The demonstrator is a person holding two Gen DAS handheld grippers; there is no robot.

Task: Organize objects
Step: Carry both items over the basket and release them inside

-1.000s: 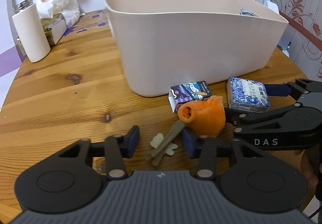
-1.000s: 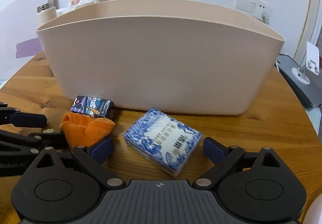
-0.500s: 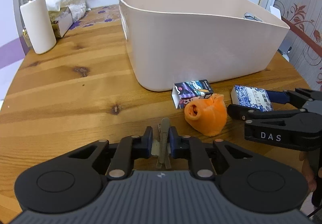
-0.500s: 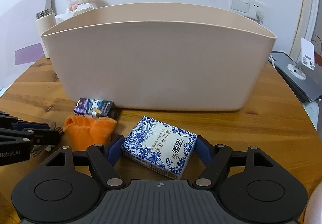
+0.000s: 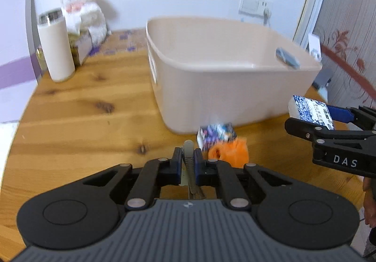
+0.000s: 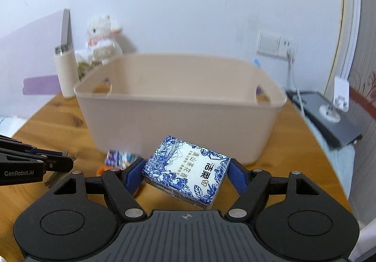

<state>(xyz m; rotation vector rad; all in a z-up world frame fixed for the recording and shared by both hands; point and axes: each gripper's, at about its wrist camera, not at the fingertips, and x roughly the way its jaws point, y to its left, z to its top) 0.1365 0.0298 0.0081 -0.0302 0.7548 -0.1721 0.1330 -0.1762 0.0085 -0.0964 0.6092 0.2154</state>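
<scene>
My left gripper [image 5: 188, 159] is shut on a small olive-grey hair clip [image 5: 188, 149] and holds it above the wooden table, in front of the beige plastic bin [image 5: 225, 88]. My right gripper [image 6: 185, 170] is shut on a blue-and-white tissue pack [image 6: 186, 171], lifted off the table before the bin [image 6: 181, 109]; the pack also shows in the left wrist view [image 5: 310, 111]. An orange cloth [image 5: 231, 152] and a small dark printed box [image 5: 216, 135] lie on the table by the bin's front wall. A grey item [image 5: 287, 58] rests inside the bin at its right rim.
A cream tumbler [image 5: 57, 50], a white plush lamb [image 5: 83, 10] and a tissue box stand at the table's [image 5: 70, 121] back left. A grey device [image 6: 329, 121] with a cable sits off the table to the right. A wall socket [image 6: 277, 45] is behind the bin.
Both grippers closed on their objects and have risen: the left lifted the hair clip off the table, the right lifted the tissue pack. The bin now appears lower in both views.
</scene>
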